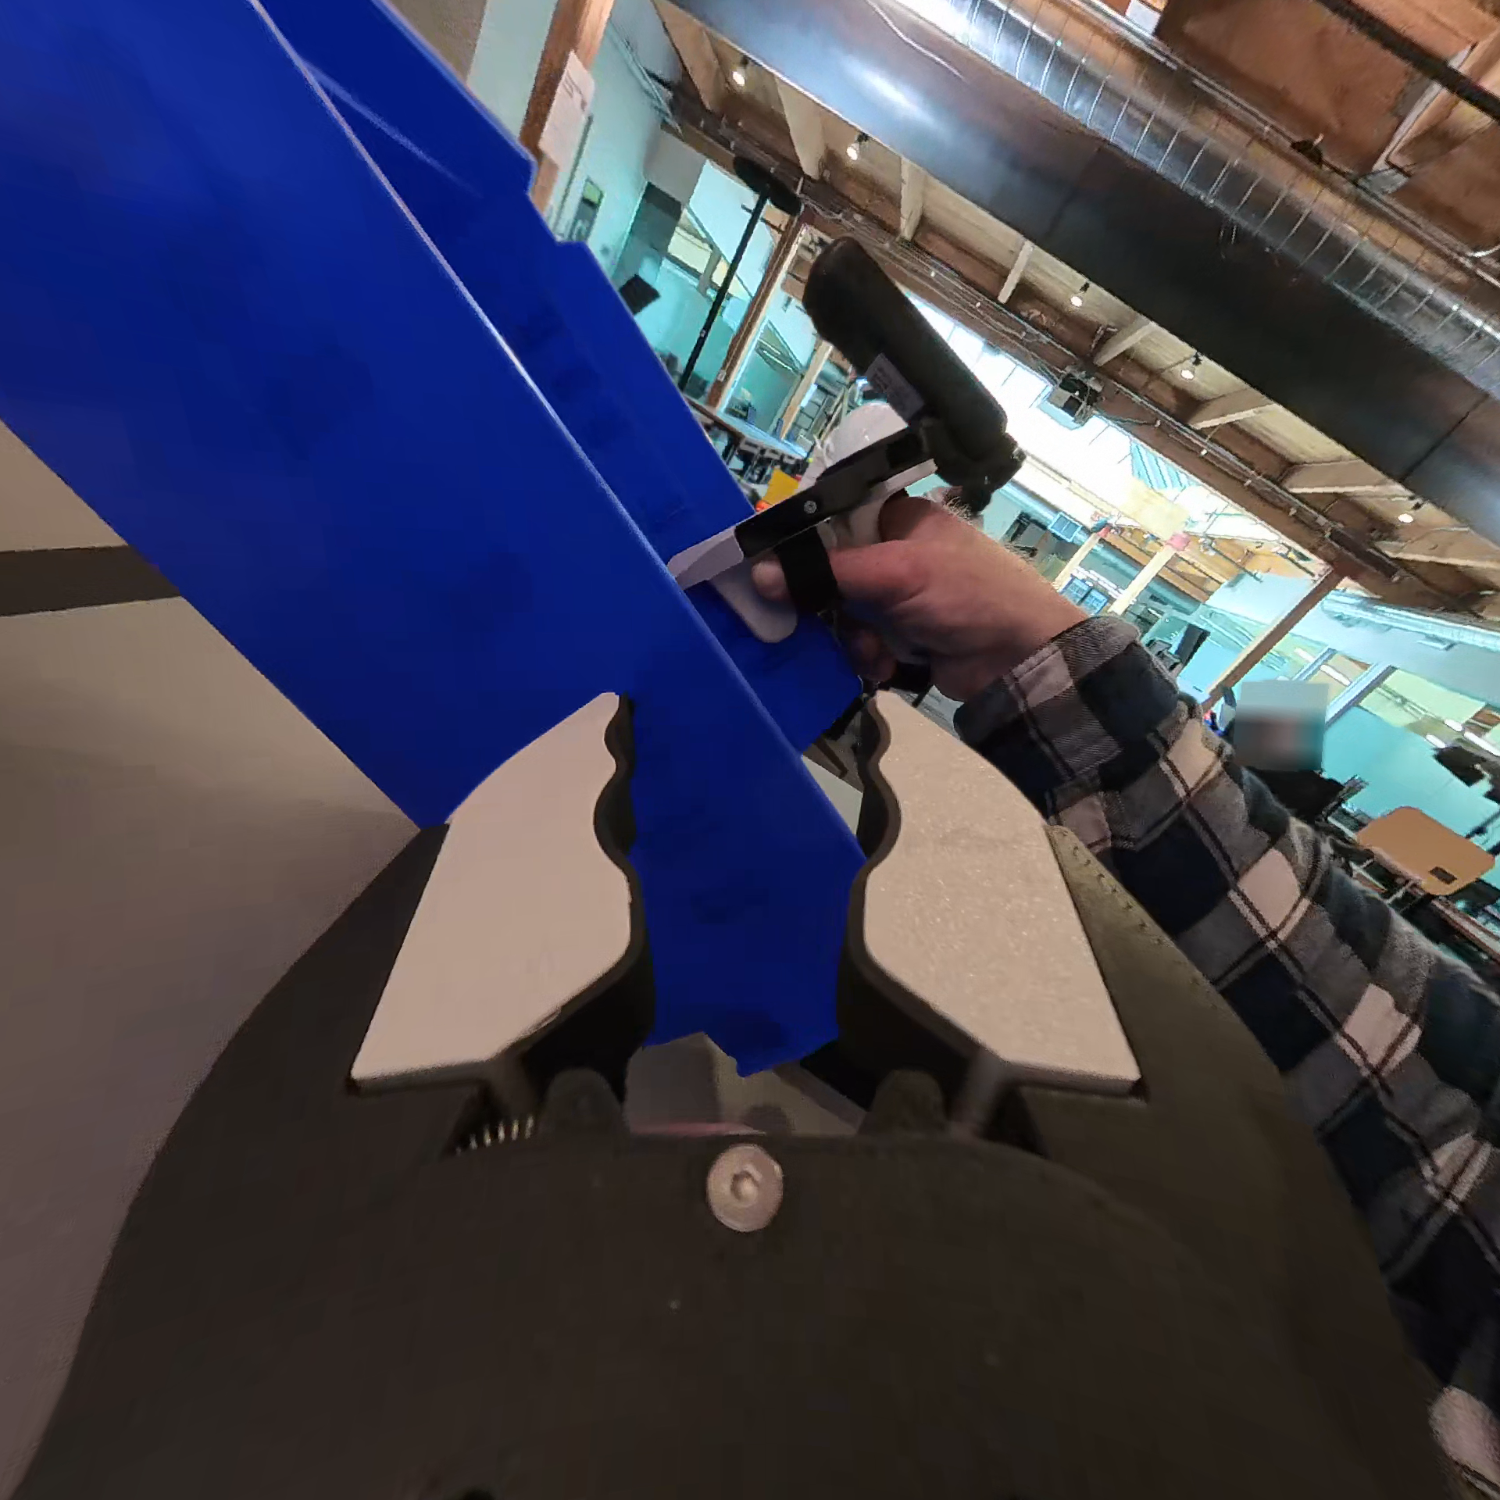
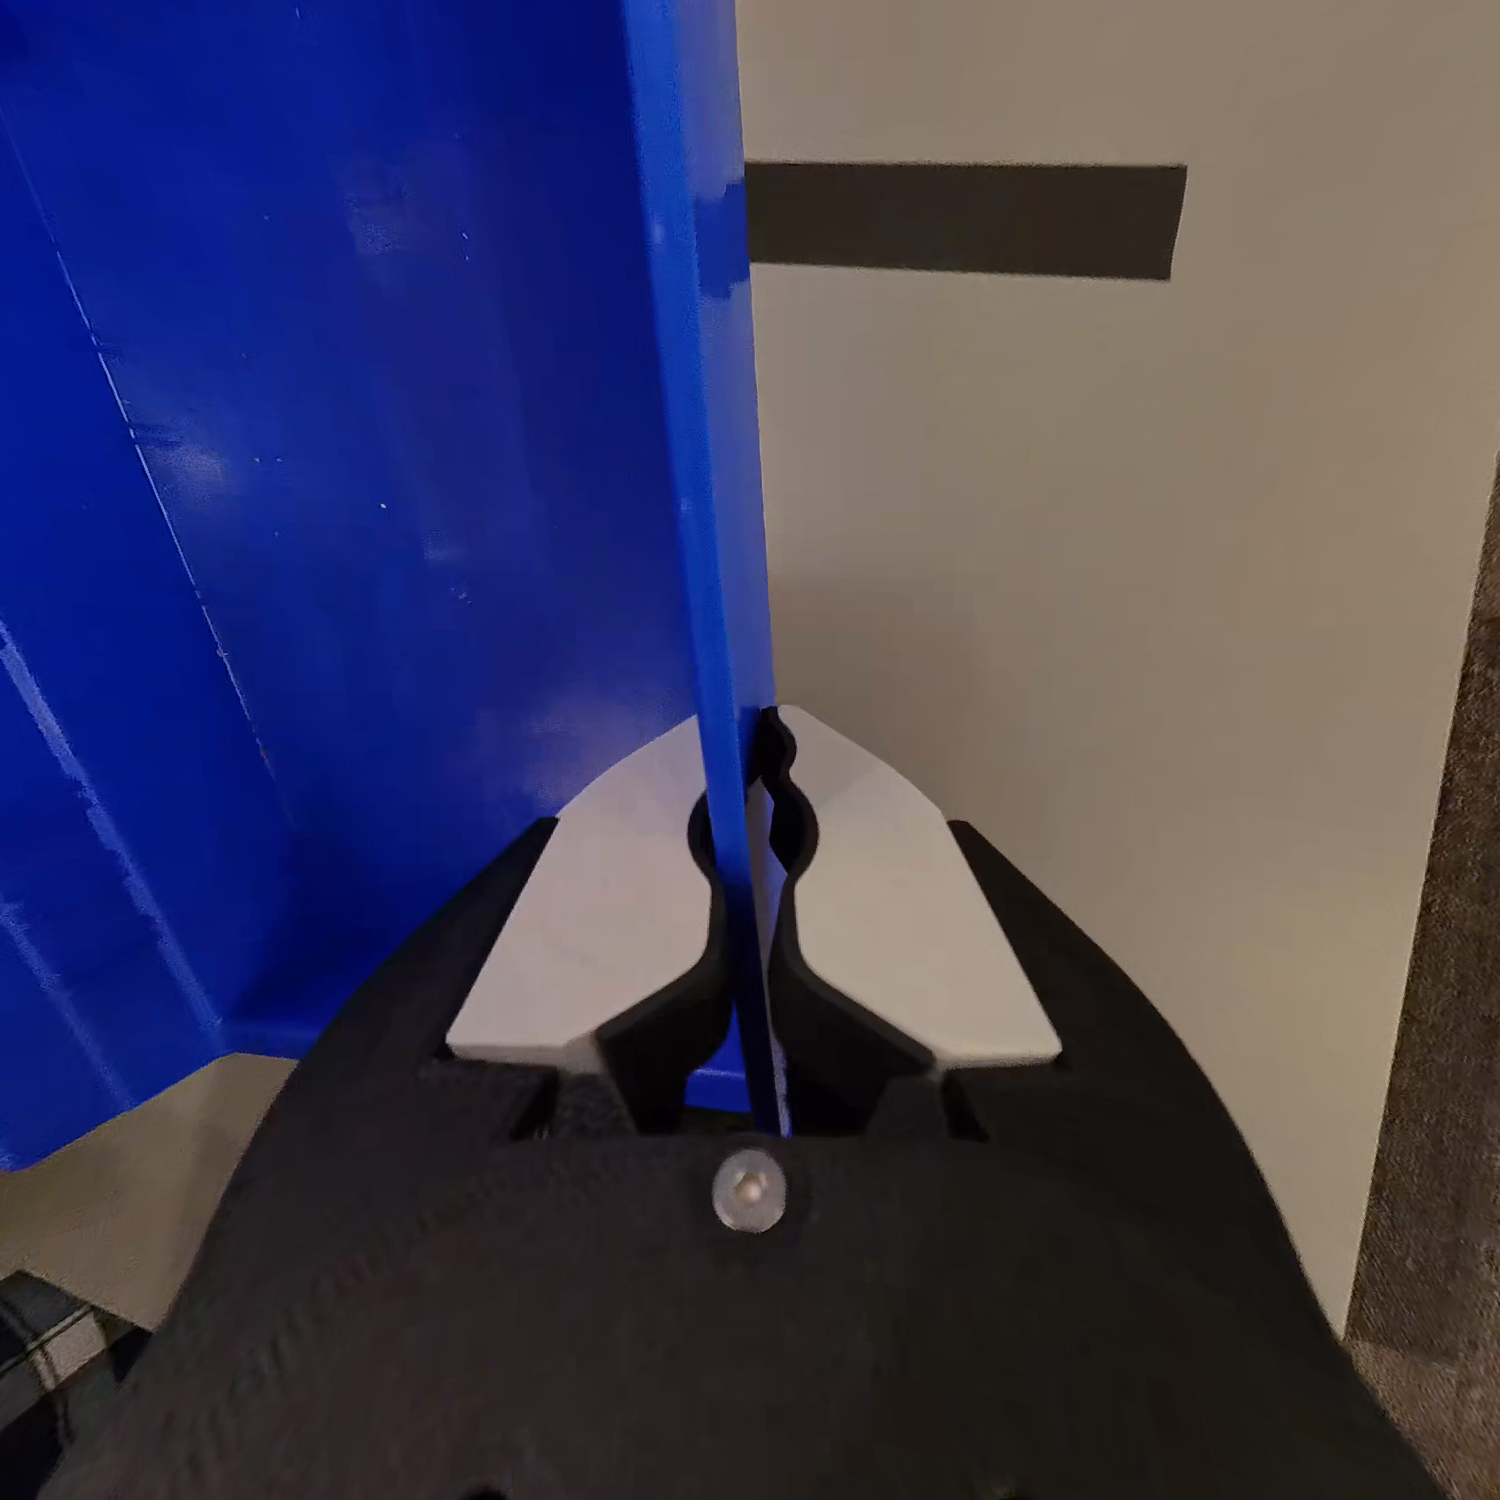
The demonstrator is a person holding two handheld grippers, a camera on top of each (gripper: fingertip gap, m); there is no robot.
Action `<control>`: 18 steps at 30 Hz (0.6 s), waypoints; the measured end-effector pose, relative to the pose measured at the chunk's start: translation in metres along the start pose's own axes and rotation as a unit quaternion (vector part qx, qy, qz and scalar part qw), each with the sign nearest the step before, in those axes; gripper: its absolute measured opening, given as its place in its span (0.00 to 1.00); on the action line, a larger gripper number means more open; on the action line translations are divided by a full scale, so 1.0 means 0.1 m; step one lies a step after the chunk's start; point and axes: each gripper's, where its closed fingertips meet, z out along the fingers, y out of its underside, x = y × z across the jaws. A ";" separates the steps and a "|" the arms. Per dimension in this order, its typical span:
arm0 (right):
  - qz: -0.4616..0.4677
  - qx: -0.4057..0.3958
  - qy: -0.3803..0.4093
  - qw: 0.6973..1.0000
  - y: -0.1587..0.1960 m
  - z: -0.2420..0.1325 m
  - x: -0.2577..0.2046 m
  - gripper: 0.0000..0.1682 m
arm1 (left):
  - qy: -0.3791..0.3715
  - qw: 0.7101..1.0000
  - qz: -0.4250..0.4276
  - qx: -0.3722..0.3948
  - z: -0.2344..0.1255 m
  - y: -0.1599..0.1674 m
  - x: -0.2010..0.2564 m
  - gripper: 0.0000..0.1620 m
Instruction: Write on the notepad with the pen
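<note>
No pen or notepad shows in either view. A large blue plastic bin [image 1: 325, 406] is tilted up off the white table. My left gripper [image 1: 743, 714] is shut on the bin's wide rim, which fills the gap between its jaws. My right gripper [image 2: 755, 718] is shut on a thin edge of the bin's wall [image 2: 325, 487]. The right gripper also shows in the left wrist view [image 1: 714, 576], held by a hand at the bin's far rim. The inside of the bin is hidden.
The white table [image 2: 1055, 568] bears a strip of black tape [image 2: 966, 219], also seen in the left wrist view [image 1: 73, 580]. The table's edge and grey carpet [image 2: 1445, 974] lie to the right. A plaid sleeve [image 1: 1217, 852] crosses the right side. Spacing between my two grippers at the tips: around 20 cm.
</note>
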 end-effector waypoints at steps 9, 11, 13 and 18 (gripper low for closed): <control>0.010 -0.103 0.002 0.995 -0.03 0.63 0.34 0.03 | -0.051 0.998 -0.034 -0.008 0.42 -0.16 -0.69 0.36; 0.005 -0.116 0.011 0.993 -0.04 0.69 0.40 0.03 | -0.062 0.997 -0.034 -0.017 0.47 -0.14 -0.83 0.36; 0.004 -0.126 0.014 0.992 -0.05 0.74 0.45 0.03 | -0.062 0.997 -0.047 -0.020 0.52 -0.13 -0.93 0.36; 0.005 -0.152 0.016 0.988 -0.07 0.86 0.57 0.03 | -0.078 0.995 -0.047 -0.038 0.64 -0.08 -1.07 0.37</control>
